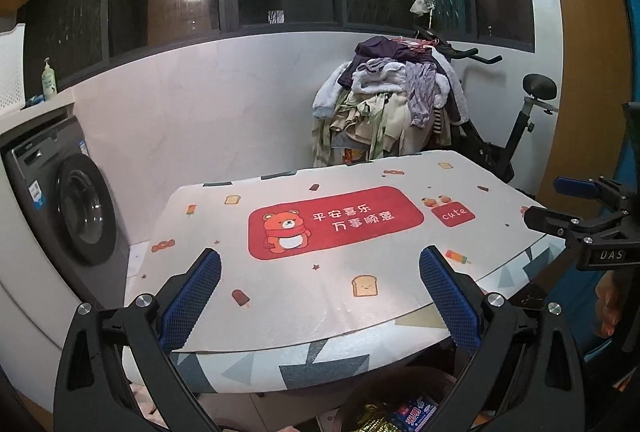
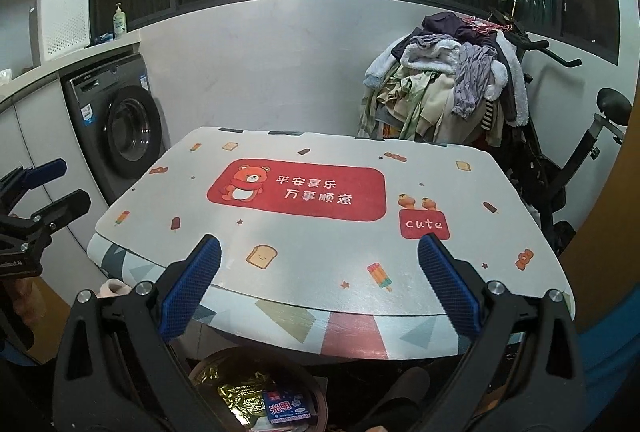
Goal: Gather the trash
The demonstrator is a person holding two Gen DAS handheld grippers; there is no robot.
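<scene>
Grippers: left gripper [image 1: 320, 268] and right gripper [image 2: 319, 258] both spread, empty, over white bear-print table mat [image 2: 320, 232]. Round bin [image 2: 316, 398] at 6 o'clock holds blue wrapper [image 2: 286, 406], possibly gold foil.

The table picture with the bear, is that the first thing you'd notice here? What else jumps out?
Yes: the red bear panel in the middle of the table mat grabs the eye first. Next comes the big heap of clothes behind the table's far right corner, then the dark washing machine at left.

left tongs [image 1: 320, 296]: black arms, blue ribbed pads, silver screws | right tongs [image 2: 319, 286]: seemingly identical
</scene>
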